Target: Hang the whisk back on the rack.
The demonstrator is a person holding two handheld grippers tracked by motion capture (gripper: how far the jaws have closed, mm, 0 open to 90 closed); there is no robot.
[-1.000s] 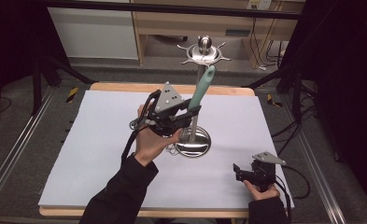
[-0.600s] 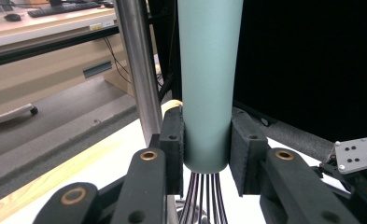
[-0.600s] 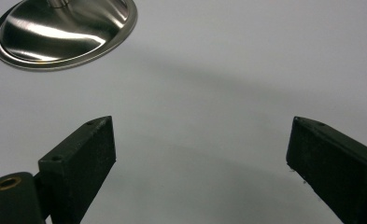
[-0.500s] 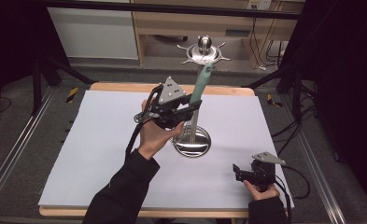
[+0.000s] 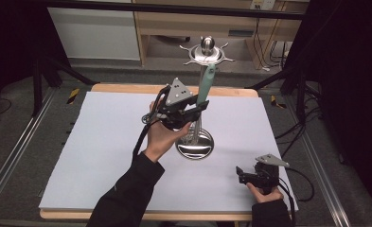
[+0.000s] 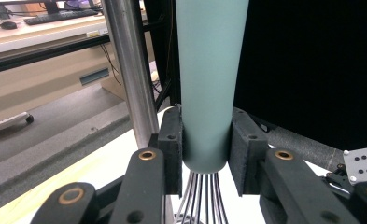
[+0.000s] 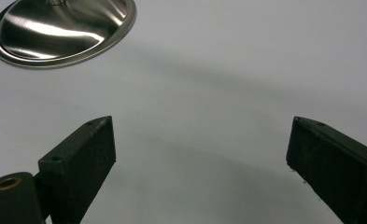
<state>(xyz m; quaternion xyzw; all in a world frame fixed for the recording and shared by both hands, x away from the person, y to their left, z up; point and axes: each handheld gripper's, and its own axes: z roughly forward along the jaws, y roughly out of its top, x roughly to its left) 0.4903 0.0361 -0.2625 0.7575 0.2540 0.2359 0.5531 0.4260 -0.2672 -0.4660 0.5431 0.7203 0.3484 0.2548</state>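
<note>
Left of the work: the white table cover [image 5: 103,151] is bare out to its left edge, open room on that side. Beyond the far edge stands a wooden bench [image 5: 183,28], and dark frame legs [image 5: 39,80] rise at the far left corner, off the table.

Left gripper [image 5: 193,109]: held raised over the middle of the table, grey three-cornered plate up. Its jaws are clamped on the lower end of the whisk's teal handle [image 6: 209,79], one pad [image 6: 171,149] on each side, pressing the handle just above where the wires [image 6: 202,196] leave it. In the high view the whisk [image 5: 205,82] stands nearly upright, top end up against the rack's crown.

Rack: a steel stand [image 5: 205,52] with a round base [image 5: 195,146] on the cover, a post and a spiked crown with a ball on top. The post [image 6: 130,70] runs just beside the handle on the left in the left gripper view, close, whether touching I cannot tell. The base sits directly under the held whisk.

Right gripper [image 5: 243,174]: low near the front right corner, well apart from the rack, held by a hand [image 5: 261,193]. Its jaws stand wide apart with nothing between them, only bare cover beneath [image 7: 200,140]. The base's rim [image 7: 64,32] shows ahead to the upper left. The right and front table edges are close to this gripper; cables [image 5: 302,179] trail off the right edge.
</note>
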